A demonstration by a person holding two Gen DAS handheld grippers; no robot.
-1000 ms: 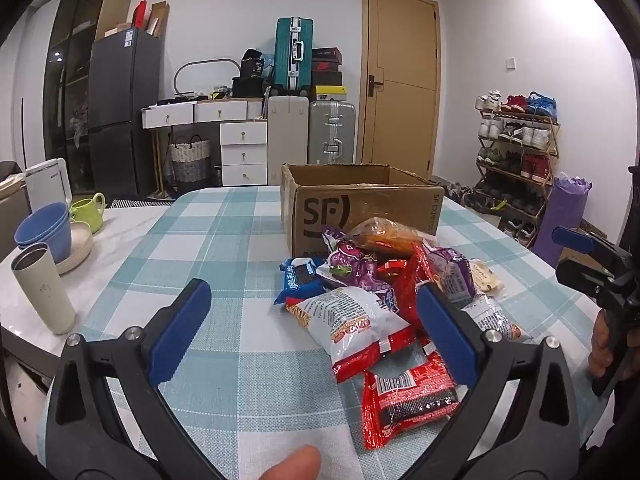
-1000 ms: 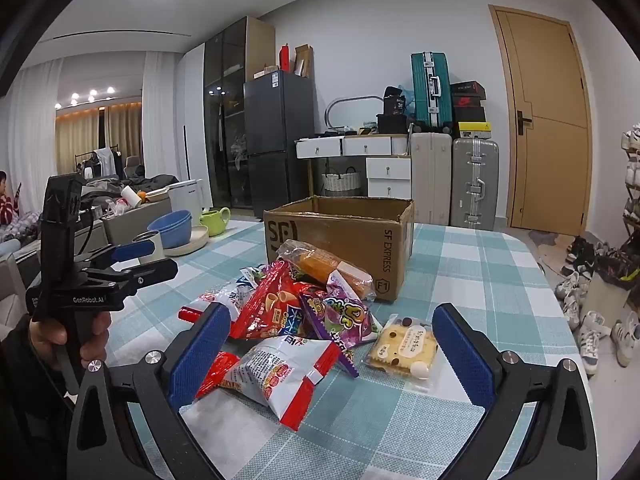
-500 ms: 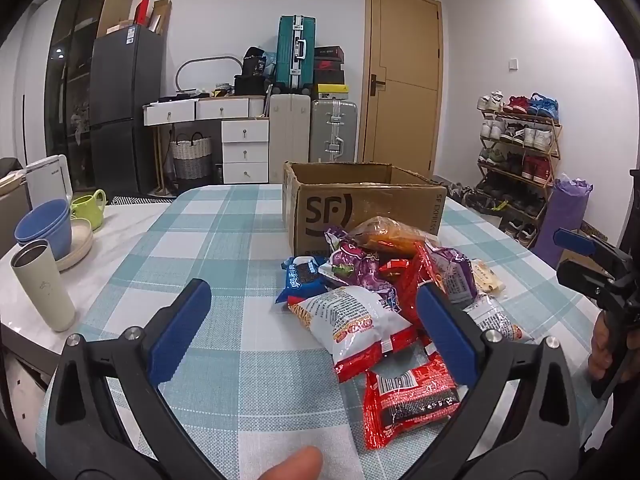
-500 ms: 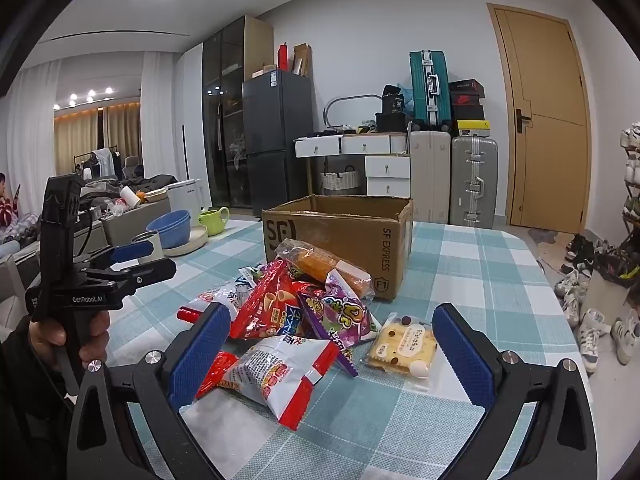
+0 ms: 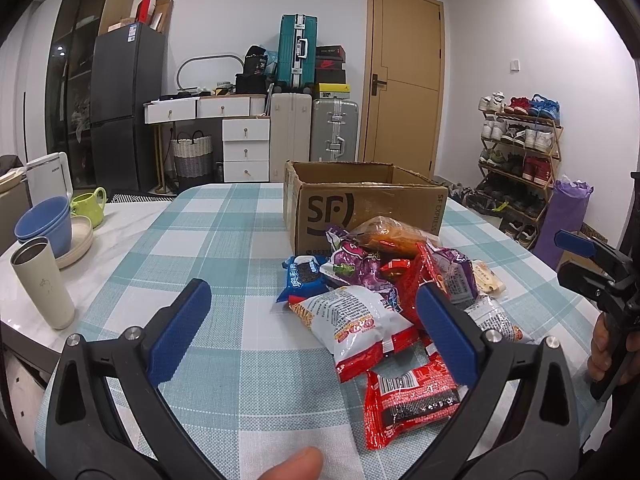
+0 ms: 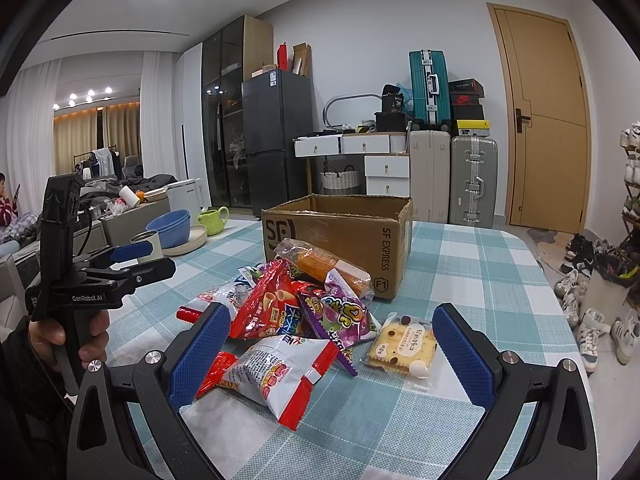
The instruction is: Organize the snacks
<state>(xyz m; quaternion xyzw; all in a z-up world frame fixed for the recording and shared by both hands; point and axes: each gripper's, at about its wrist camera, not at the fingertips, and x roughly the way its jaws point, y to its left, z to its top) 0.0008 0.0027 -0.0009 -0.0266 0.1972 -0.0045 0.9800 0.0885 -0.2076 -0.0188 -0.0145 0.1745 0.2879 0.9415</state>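
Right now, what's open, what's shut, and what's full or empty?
Left tongs: open, holding nothing.
Right tongs: open, holding nothing.
Cardboard box: top open, upright; inside hidden.
Snack packets: sealed, piled on the table in front of the box.
Tumbler: upright, no lid.
Door: shut.

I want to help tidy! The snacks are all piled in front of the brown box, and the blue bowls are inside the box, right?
Not quite. The left wrist view shows the blue bowls on a plate beside the box, not inside it.
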